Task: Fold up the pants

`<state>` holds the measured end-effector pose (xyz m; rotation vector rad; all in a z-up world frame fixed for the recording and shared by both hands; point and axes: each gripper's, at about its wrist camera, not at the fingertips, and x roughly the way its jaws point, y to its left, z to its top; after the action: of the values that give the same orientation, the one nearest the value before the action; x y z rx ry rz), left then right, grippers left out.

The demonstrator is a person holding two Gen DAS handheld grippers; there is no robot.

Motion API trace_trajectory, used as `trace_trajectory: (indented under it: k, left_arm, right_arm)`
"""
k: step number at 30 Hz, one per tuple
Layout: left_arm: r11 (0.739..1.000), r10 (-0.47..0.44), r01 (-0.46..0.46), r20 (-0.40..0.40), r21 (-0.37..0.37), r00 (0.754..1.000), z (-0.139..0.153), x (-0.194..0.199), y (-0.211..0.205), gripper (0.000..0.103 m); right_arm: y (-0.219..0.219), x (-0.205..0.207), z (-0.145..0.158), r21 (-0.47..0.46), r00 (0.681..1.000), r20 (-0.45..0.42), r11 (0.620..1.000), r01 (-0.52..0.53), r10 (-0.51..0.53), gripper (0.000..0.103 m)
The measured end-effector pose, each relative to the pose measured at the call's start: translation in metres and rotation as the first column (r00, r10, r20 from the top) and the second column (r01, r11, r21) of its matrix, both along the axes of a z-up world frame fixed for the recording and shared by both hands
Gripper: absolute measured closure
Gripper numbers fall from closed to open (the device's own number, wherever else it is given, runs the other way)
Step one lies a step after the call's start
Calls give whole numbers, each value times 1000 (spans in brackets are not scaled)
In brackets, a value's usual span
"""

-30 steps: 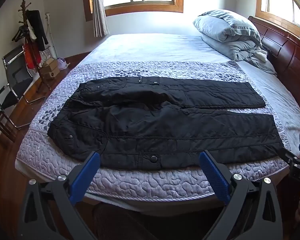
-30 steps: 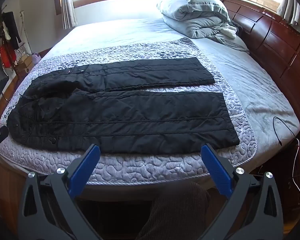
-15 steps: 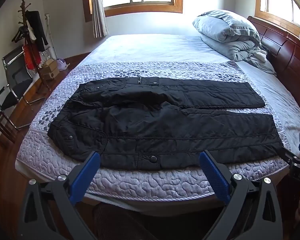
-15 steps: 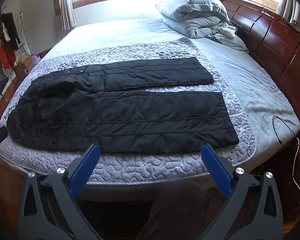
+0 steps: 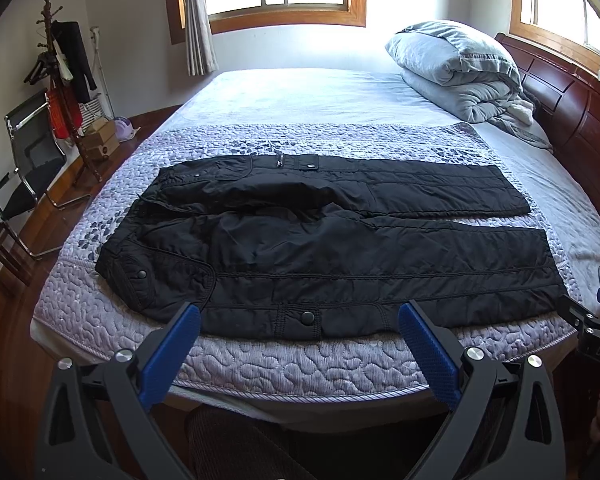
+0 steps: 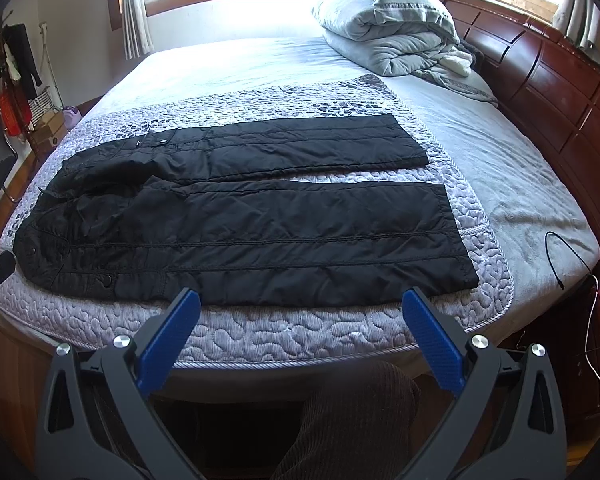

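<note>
Black quilted pants (image 5: pixel 320 248) (image 6: pixel 240 232) lie flat across the near part of the bed, waistband to the left, both legs stretched to the right and a little apart. My left gripper (image 5: pixel 300 316) hovers open just short of the near waist edge, nothing between its blue pads. My right gripper (image 6: pixel 300 300) is open too, held off the bed's front edge before the near leg. In the left wrist view, the right gripper's tip (image 5: pixel 592 324) shows at the far right edge.
A purple quilted cover (image 5: pixel 300 364) (image 6: pixel 300 332) lies under the pants. Folded grey bedding (image 5: pixel 456 68) (image 6: pixel 388 36) sits at the headboard (image 6: pixel 548 80) end. A chair (image 5: pixel 24 176) and coat rack (image 5: pixel 60 68) stand left of the bed. A cable (image 6: pixel 568 256) lies at the right corner.
</note>
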<state>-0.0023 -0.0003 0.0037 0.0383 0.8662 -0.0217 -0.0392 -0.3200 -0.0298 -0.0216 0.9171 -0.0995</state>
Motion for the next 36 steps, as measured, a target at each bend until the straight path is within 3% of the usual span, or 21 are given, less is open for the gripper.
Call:
trace_trajectory:
  k: [36]
  left_arm:
    - [1000,2,-2,-1,2,1000,-3,0,0,3]
  right_arm:
    - [1,-1,-7,2,1000,-4,1000,6,-6,2]
